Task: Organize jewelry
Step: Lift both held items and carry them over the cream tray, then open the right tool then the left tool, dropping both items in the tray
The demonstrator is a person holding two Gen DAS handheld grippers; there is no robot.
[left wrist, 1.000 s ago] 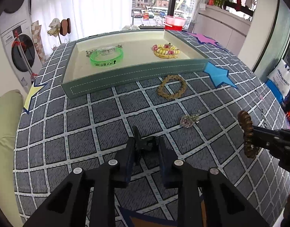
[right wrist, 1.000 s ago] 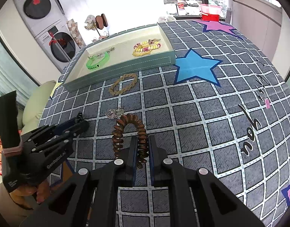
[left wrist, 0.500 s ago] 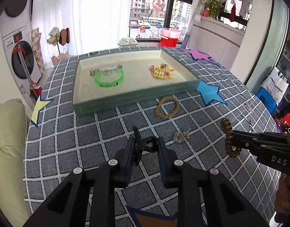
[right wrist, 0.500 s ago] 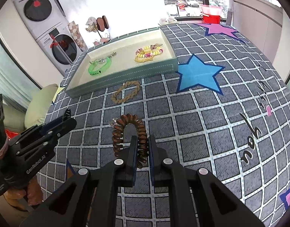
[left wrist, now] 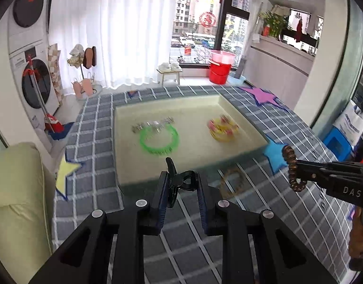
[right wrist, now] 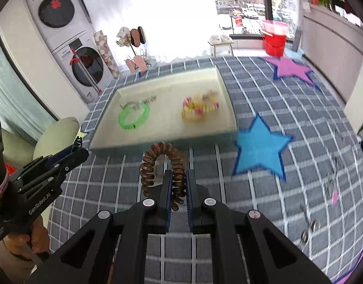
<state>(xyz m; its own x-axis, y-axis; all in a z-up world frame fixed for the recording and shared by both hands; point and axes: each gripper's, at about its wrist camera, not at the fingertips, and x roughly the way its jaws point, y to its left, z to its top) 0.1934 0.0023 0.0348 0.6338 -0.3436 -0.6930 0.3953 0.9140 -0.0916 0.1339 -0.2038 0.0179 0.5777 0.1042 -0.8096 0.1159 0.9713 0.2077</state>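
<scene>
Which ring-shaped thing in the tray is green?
The green bangle, on the tray's left side beside a silver chain. The other ring there is a yellow-and-pink bracelet on the right.

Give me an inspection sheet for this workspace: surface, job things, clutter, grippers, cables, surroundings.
Surface: checked grey cloth with coloured stars.
Job's things: tray holds green bracelet, silver chain, yellow-pink bracelet; gold bracelet lies in front of the tray.
Clutter: small metal pieces at the right.
Grippers: left gripper shut on black hair clip; right gripper shut on brown coil hair tie.
Cables: nothing seen.
Surroundings: washing machines, red bucket, window.
</scene>
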